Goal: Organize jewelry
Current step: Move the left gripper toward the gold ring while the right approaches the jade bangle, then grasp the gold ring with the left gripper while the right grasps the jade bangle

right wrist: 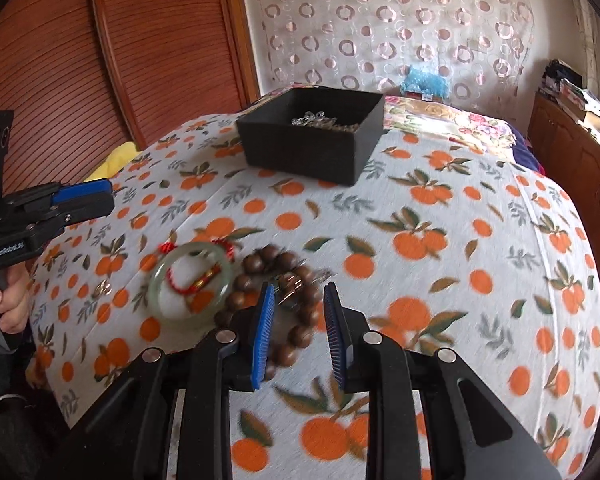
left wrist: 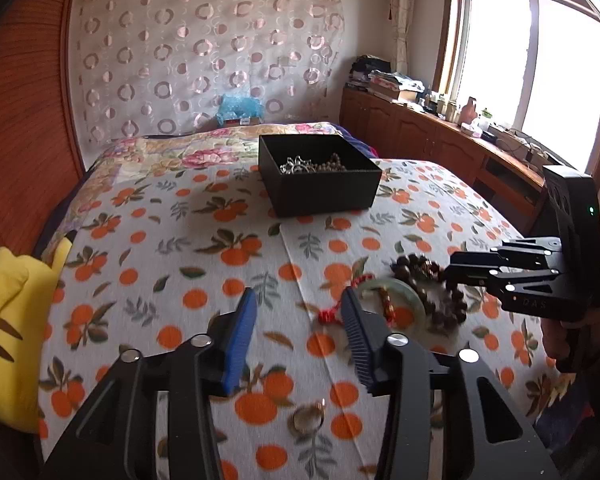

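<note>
A black open box with silver and beaded jewelry inside sits on the orange-print bedspread. A pale green jade bangle, a red cord bracelet and a brown wooden bead bracelet lie together on the bed. A small ring lies near the front edge. My left gripper is open and empty, left of the bangle. My right gripper is open, its jaws on either side of the bead bracelet.
A yellow plush toy lies at the bed's left edge beside a wooden slatted headboard. Wooden cabinets with clutter run under the window at the right. A patterned curtain hangs behind the bed.
</note>
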